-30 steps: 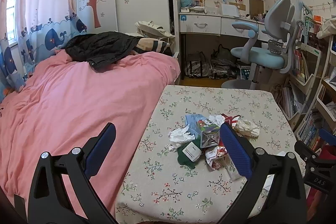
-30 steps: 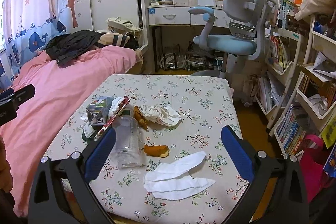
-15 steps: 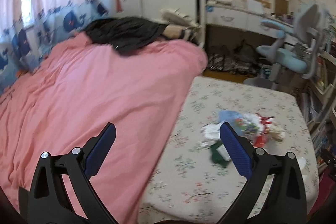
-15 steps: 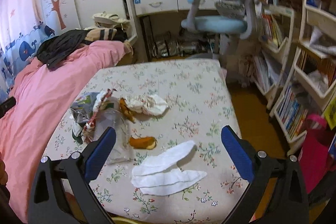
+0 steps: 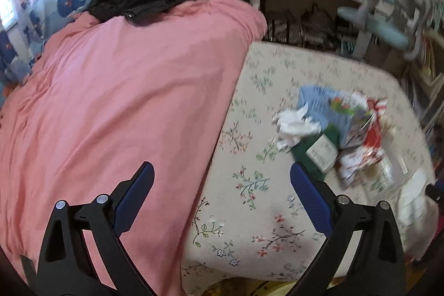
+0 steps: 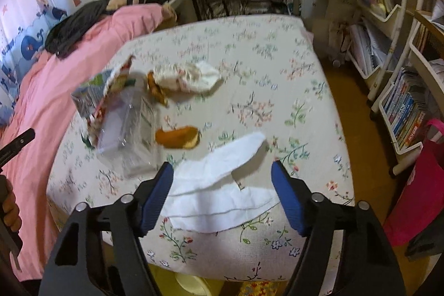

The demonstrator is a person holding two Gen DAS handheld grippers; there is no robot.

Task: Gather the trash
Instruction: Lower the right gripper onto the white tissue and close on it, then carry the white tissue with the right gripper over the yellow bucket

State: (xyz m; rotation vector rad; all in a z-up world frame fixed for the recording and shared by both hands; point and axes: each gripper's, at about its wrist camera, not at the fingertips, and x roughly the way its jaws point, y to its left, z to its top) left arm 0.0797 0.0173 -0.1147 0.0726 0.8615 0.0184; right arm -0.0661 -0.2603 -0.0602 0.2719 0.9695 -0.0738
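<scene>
Trash sits on my flowery surface [image 6: 249,46]. My right tongs [image 6: 222,193] have just been closing, nothing gripped, white paper [image 6: 222,190] between them at bottom middle. My left tongs [image 5: 222,201] gape wide, empty, the trash pile [image 5: 338,126] off right.

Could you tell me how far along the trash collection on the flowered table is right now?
Nothing looks collected yet. The right gripper straddles the white tissue, its jaws just closing but not yet gripping. The left gripper is open and empty. The clear plastic bottle, peel and wrapper pile remain on the table.
</scene>
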